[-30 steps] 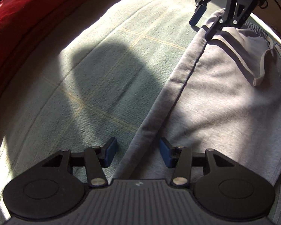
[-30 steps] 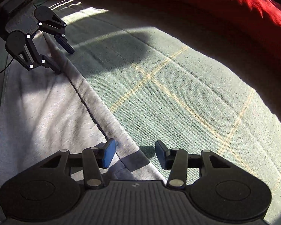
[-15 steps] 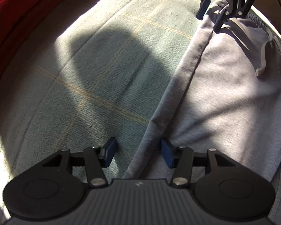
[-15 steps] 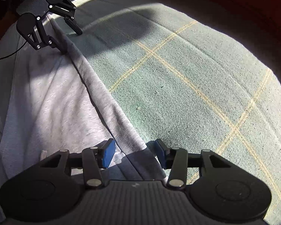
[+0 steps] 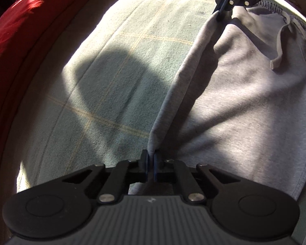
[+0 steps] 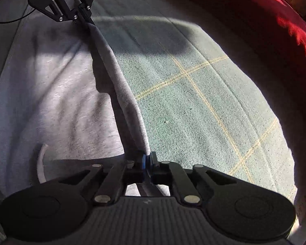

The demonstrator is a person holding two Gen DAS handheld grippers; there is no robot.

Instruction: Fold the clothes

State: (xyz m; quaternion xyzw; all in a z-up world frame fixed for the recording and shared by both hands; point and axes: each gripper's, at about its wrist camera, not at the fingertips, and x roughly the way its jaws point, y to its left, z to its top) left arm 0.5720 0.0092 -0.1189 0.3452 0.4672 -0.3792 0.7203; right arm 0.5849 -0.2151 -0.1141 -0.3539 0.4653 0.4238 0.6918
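Note:
Grey sweatpants [image 5: 244,94] lie on a pale green checked cover, also in the right wrist view [image 6: 51,94]. My left gripper [image 5: 151,159] is shut on the garment's side edge near the hem end; it shows far off in the right wrist view [image 6: 85,19]. My right gripper [image 6: 147,159] is shut on the same edge at the waistband end; it shows in the left wrist view [image 5: 222,10]. The edge between them is lifted into a taut ridge [image 5: 185,67]. A drawstring [image 5: 279,40] lies loose on the waistband area.
The green cover [image 5: 116,77] with thin yellow lines stretches beside the pants, also in the right wrist view [image 6: 204,106]. A red blanket [image 5: 20,16] runs along the far side, also in the right wrist view [image 6: 291,20]. A thin black cable [image 6: 8,21] lies near the left gripper.
Both grippers have gone from open astride the garment's edge to shut on it. The edge has risen off the cover into a ridge between them.

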